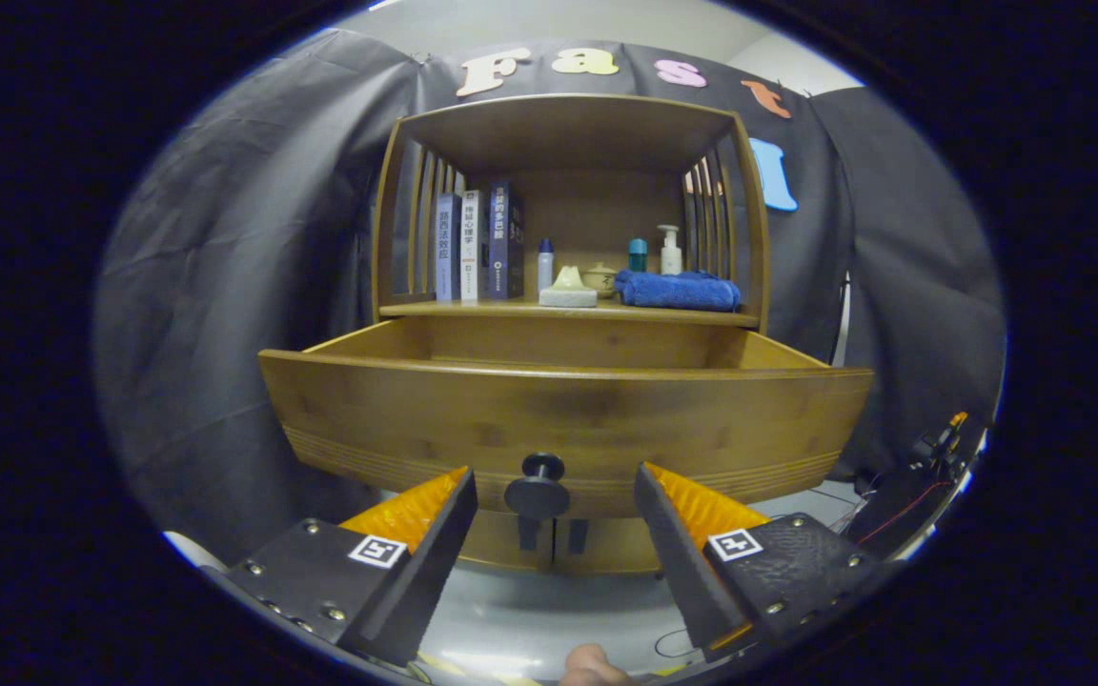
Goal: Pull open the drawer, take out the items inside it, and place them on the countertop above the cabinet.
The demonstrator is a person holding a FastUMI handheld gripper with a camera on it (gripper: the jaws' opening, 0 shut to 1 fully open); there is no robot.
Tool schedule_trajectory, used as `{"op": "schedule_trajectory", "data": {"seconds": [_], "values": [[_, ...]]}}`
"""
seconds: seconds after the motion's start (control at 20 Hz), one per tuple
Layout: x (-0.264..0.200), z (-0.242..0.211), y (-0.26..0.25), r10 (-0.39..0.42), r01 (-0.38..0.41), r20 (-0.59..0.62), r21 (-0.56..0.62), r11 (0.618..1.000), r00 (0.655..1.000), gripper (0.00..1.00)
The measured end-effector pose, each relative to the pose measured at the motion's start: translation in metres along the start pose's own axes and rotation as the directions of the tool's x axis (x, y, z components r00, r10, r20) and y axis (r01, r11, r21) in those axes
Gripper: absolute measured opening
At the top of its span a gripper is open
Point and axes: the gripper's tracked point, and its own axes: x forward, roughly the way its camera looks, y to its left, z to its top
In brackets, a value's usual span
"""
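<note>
The wooden drawer [563, 414] of the cabinet stands pulled far out toward me, its front panel wide across the view. Its dark round knob [539, 486] sits between my fingertips, with a gap on both sides. My gripper [554, 495] is open, neither finger touching the knob. The front panel hides the drawer's inside, so its contents cannot be made out. Above the drawer is the countertop [501, 309], carrying a folded blue towel [678, 290], a pale soap-like block [568, 291], a small jar [599, 277] and bottles [670, 250].
Several books [477, 246] stand upright at the countertop's left under the cabinet's roof [568, 124], with slatted sides. Below the drawer are cabinet doors with dark handles [549, 534]. Cables and equipment [930, 457] lie to the right. A person's fingertip [592, 665] shows below the fingers.
</note>
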Motion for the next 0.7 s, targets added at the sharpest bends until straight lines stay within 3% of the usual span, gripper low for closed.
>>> {"op": "schedule_trajectory", "data": {"seconds": [0.7], "values": [[0.038, 0.006, 0.004, 0.004, -0.006, 0.066, 0.029, 1.000, 0.998, 0.99]]}}
